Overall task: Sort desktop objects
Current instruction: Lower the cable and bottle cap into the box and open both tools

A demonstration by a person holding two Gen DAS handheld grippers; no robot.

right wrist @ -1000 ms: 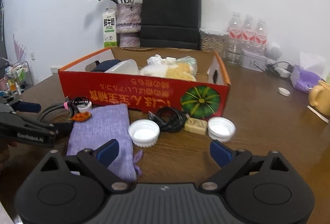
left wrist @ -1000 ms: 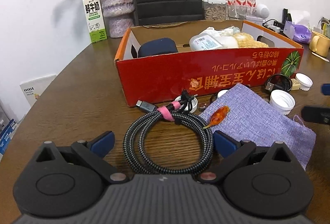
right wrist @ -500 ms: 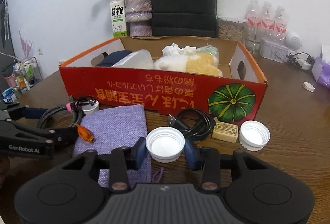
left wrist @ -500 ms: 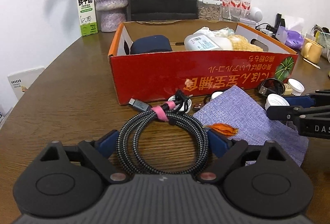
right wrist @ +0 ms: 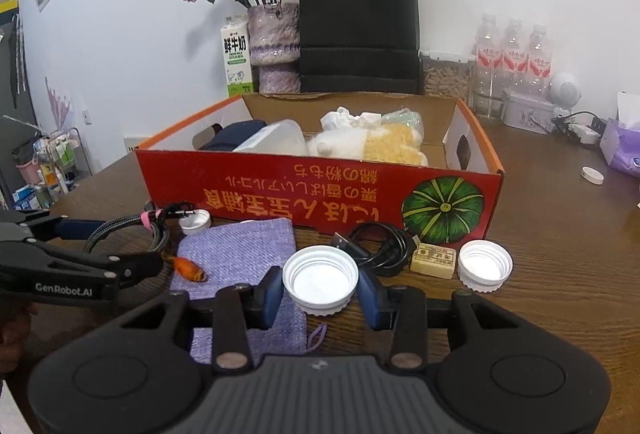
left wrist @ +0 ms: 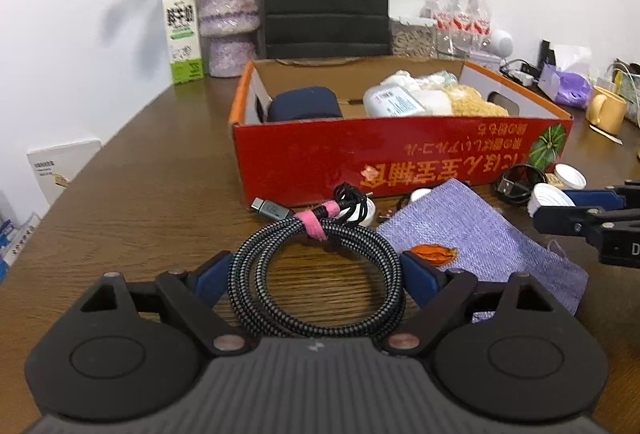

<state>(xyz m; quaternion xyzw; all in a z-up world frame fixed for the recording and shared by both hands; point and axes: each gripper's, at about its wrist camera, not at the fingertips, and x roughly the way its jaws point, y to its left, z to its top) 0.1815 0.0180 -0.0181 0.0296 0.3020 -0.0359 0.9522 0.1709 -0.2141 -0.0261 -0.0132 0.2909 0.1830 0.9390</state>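
Right gripper (right wrist: 319, 290) is clamped on a white lid (right wrist: 320, 280) beside the red box (right wrist: 320, 194). Left gripper (left wrist: 316, 272) has narrowed onto the coiled cable (left wrist: 316, 274), whose near edge is hidden; pads appear to touch it.

The coiled cable (left wrist: 316, 290) sits left of the fabric pouch (left wrist: 480, 234), both in front of the cardboard box (left wrist: 400, 150) (milk carton (left wrist: 182, 32) and vase (left wrist: 228, 22) behind it), caps and another cable to the right.

Left hand-held gripper (left wrist: 316, 270) straddles braided cable coil (left wrist: 316, 274) (pink tie).
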